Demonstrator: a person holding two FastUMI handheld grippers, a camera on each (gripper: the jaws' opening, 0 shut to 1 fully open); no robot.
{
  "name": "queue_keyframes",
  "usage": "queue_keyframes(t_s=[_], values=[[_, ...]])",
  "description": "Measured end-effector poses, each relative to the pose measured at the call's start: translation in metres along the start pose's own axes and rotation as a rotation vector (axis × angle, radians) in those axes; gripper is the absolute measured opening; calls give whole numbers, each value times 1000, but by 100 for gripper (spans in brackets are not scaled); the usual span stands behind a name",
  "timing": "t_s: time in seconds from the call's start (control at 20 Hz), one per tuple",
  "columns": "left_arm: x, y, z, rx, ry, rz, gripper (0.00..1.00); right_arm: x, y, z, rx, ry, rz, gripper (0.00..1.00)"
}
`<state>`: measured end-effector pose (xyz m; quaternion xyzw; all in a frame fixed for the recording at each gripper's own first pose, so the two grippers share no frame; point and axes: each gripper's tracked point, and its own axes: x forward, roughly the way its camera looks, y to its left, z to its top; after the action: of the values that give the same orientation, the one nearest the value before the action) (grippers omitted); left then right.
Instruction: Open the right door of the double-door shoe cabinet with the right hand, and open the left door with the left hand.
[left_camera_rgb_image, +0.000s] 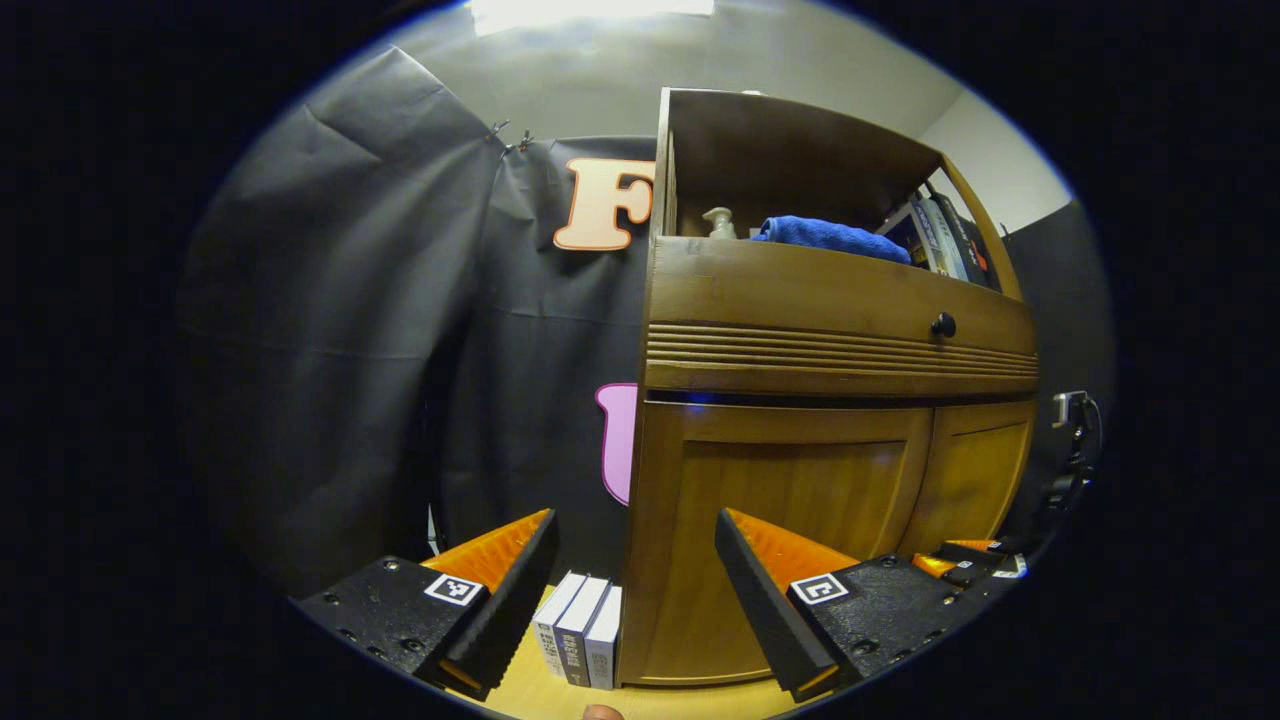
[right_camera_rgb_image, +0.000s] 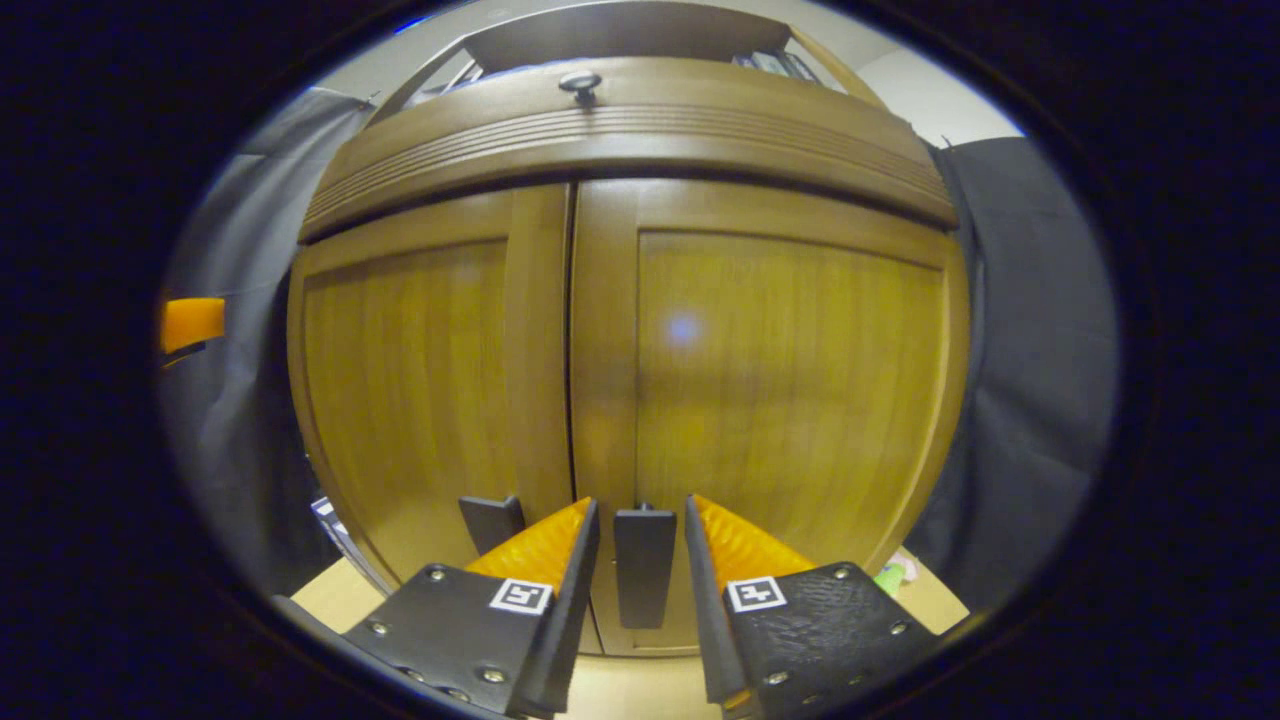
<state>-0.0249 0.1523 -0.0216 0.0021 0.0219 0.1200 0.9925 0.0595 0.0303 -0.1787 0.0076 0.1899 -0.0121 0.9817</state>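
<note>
my right gripper (right_camera_rgb_image: 640, 560) half-open, right door handle (right_camera_rgb_image: 644, 565) upright dead ahead between fingers, not pinched yet. left gripper (left_camera_rgb_image: 635, 590) wide, off cabinet's (left_camera_rgb_image: 800, 290) left corner, farther from left door handle (right_camera_rgb_image: 491, 522).

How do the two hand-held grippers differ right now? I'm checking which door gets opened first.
The right gripper has its fingers either side of the right door's handle, not closed on it. The left gripper is wide open by the cabinet's left corner, around nothing. Both doors are closed.

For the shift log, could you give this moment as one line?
doors: both shut | right gripper: open, straddling right door handle | left gripper: open, off cabinet's left corner
</note>
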Motion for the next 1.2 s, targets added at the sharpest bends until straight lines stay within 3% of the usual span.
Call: queue_keyframes(t_s=[0.05,0.4,0.45,1.2], values=[[1,1,-3,-3,6,2,96,-3,-4,-3,-8,18,-5,36],[2,-6,-4,-8,11,-10,96,-3,-8,-3,46,57,-42,20],[2,-6,-3,-6,9,-11,94,-4,-8,-2,49,53,-50,24],[-26,-34,23,-2,-39,-73,96,-72,-34,-13,111,34,-122,24]])
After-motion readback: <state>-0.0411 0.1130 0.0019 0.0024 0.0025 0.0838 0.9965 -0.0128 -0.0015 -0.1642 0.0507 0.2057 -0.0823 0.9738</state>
